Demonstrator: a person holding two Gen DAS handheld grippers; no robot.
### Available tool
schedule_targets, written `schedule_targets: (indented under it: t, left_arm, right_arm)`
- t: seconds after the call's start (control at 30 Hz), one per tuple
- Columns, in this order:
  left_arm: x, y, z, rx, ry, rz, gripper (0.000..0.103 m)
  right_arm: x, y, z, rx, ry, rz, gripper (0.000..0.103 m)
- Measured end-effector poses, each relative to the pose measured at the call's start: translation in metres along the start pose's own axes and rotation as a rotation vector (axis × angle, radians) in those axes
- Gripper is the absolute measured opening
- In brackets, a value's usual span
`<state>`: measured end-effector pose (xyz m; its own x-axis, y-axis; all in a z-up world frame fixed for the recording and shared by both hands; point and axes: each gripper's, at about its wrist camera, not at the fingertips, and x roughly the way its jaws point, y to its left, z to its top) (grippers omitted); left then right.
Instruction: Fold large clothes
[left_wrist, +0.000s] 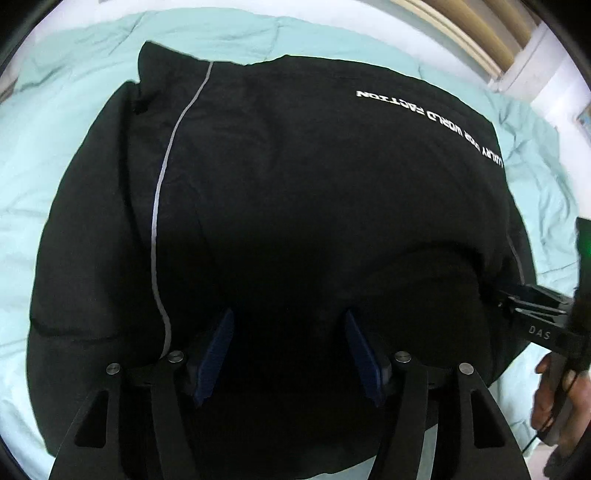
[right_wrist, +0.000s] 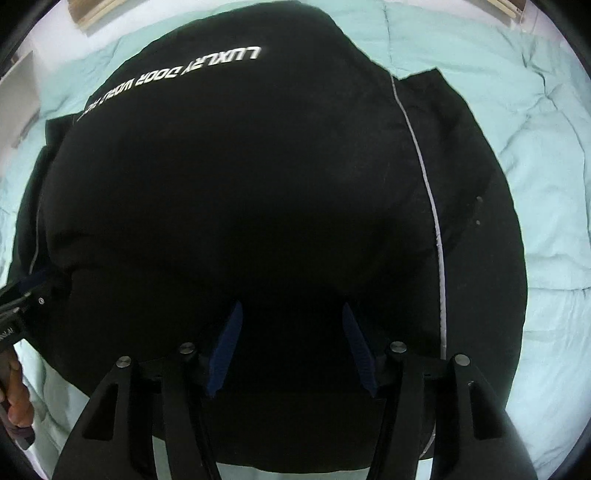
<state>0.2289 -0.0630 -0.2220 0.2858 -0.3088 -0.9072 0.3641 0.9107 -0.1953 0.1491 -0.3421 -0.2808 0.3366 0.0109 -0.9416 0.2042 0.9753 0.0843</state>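
- The big black jacket (left_wrist: 295, 221) was lying spread out on a mint-green bedspread (left_wrist: 74, 166), taking up most of both wrist views.
- It had white lettering (left_wrist: 436, 118) printed across the far part, readable in the right view as "LUXLRY DOOR WORLD..." (right_wrist: 173, 74), upside down to the cameras.
- A thin grey piping line (left_wrist: 159, 221) ran down one side of the jacket; the right view caught a matching one (right_wrist: 432, 206) on the other side.
- Left gripper (left_wrist: 290, 354) sat low over the near part of the jacket with its blue pads (left_wrist: 218, 354) spread wide apart, nothing pinched between them as far as I could see.
- Right gripper (right_wrist: 291, 347) was the same deal: blue pads (right_wrist: 227, 350) spread, dark fabric right under and between them, not clamped on it.
- From the left view, the right gripper (left_wrist: 532, 306) showed at the right edge, tips right at the jacket's side edge. Couldn't tell from that angle if it was touching the cloth.
- The person's hand (left_wrist: 554, 398) was visible gripping that handle.
- The right view showed the left gripper (right_wrist: 22, 299) poking in at the left edge by the jacket's hem, with a hand (right_wrist: 16, 398) below it.
- Some wooden slats (left_wrist: 461, 29) showed past the bed at the top.
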Motion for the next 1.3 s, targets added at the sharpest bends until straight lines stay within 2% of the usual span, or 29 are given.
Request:
schedule_targets:
  t: [0.07, 0.17, 0.2, 0.3, 0.4, 0.47, 0.57, 0.63, 0.7, 0.8, 0.97, 1.1, 1.23, 1.3]
  left_arm:
    - [-0.01, -0.006, 0.005, 0.005, 0.008, 0.02, 0.064]
    - [-0.036, -0.009, 0.021, -0.008, -0.03, -0.026, 0.063]
    - [-0.049, -0.009, 0.031, -0.008, -0.072, -0.044, 0.063]
    - [-0.066, -0.01, 0.069, -0.016, -0.151, -0.034, 0.063]
    - [-0.041, -0.003, 0.103, -0.041, -0.119, 0.002, 0.063]
    - [-0.012, 0.007, 0.113, -0.082, -0.052, 0.02, 0.063]
    - [0.029, 0.028, 0.12, -0.159, 0.048, -0.043, 0.065]
    - [0.038, 0.035, 0.118, -0.194, 0.055, -0.072, 0.065]
    - [0.042, 0.036, 0.122, -0.194, 0.053, -0.069, 0.065]
    - [0.036, 0.031, 0.116, -0.172, 0.043, -0.055, 0.065]
    - [-0.011, 0.042, 0.099, -0.164, 0.008, -0.115, 0.065]
    - [-0.058, 0.063, 0.079, -0.153, -0.063, -0.101, 0.065]
    - [-0.089, 0.093, 0.061, -0.213, -0.113, -0.111, 0.065]
    - [-0.099, 0.111, 0.047, -0.248, -0.116, -0.097, 0.066]
  right_arm:
    - [-0.005, 0.0, 0.004, -0.008, 0.019, -0.003, 0.059]
    - [-0.026, -0.01, 0.016, 0.019, 0.011, 0.059, 0.059]
    - [-0.041, -0.013, 0.024, 0.024, -0.034, 0.09, 0.059]
    - [-0.067, -0.014, 0.057, -0.001, -0.156, 0.048, 0.06]
    - [-0.048, -0.019, 0.095, 0.01, -0.181, 0.012, 0.061]
    - [-0.016, -0.024, 0.115, 0.048, -0.13, 0.019, 0.061]
    - [0.034, -0.033, 0.128, 0.103, -0.017, 0.093, 0.063]
    - [0.054, -0.04, 0.127, 0.138, 0.019, 0.121, 0.067]
    - [0.065, -0.046, 0.127, 0.163, 0.025, 0.144, 0.068]
    - [0.059, -0.045, 0.13, 0.146, 0.024, 0.134, 0.068]
    - [0.023, -0.06, 0.115, 0.204, 0.057, 0.231, 0.069]
    - [-0.022, -0.074, 0.098, 0.151, -0.018, 0.172, 0.073]
    - [-0.049, -0.1, 0.078, 0.187, -0.084, 0.119, 0.08]
    - [-0.059, -0.124, 0.055, 0.222, -0.106, 0.096, 0.084]
